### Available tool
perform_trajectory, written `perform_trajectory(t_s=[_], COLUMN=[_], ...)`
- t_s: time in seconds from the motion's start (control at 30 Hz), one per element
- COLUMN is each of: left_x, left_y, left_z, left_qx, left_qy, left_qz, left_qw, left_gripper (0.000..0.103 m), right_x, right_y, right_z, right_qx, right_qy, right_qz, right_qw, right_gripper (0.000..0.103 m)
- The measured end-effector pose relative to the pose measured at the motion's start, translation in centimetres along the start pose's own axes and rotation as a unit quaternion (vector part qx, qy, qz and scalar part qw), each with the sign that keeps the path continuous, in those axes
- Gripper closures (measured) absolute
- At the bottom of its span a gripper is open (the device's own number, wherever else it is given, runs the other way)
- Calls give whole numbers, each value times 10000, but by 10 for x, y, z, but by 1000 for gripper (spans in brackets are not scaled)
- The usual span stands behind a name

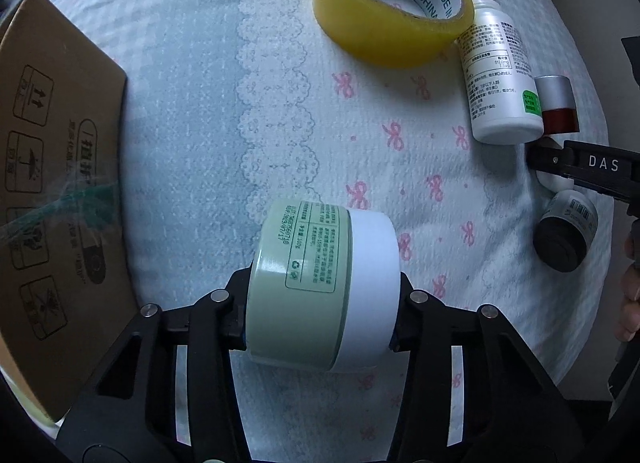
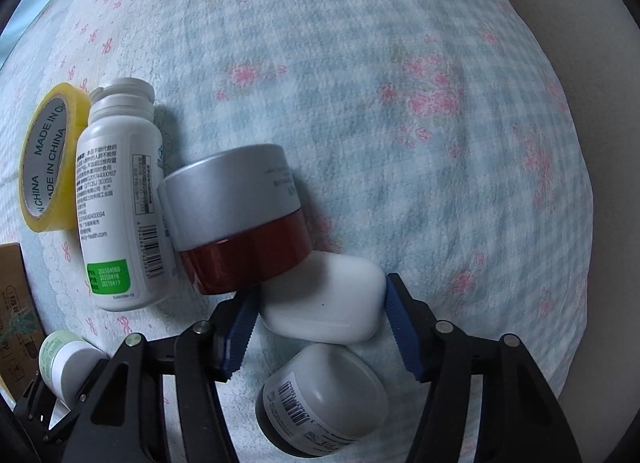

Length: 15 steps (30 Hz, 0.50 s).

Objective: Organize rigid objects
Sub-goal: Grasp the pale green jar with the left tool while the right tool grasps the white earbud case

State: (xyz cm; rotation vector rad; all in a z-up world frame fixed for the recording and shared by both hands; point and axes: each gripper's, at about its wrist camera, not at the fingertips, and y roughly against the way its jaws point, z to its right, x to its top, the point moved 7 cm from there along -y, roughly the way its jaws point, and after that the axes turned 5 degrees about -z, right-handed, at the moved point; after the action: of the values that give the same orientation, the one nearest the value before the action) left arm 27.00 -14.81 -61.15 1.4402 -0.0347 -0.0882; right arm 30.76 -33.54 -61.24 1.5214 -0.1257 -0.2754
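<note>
My left gripper is shut on a pale green jar with a white lid, held on its side above the bedspread; the jar also shows in the right wrist view. My right gripper is open around a white rounded case; its blue pads sit beside the case, the right one with a small gap. A silver-lidded red jar leans on the case. A white pill bottle and a yellow tape roll lie left of it. A small grey bottle lies between the fingers.
A cardboard box stands at the left in the left wrist view. The tape roll, the pill bottle, the red jar and the grey bottle lie at the right, by the right gripper's black body. The floral bedspread covers everything.
</note>
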Motion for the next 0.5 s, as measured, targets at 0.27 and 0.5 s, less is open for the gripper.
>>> perform_trajectory(t_s=[0.27, 0.5], left_x=[-4, -9], left_y=[5, 29], left_z=[-4, -12], left_qx=[-74, -93], left_qy=[7, 41], left_qz=[126, 325], left_qw=[9999, 9994], left_gripper=[62, 62], right_x=[6, 2], right_y=[-2, 9], right_z=[7, 10], right_qx=[6, 39], right_qy=[-15, 34], right_qz=[66, 156], right_qw=[10000, 9999], right_gripper=[46, 46])
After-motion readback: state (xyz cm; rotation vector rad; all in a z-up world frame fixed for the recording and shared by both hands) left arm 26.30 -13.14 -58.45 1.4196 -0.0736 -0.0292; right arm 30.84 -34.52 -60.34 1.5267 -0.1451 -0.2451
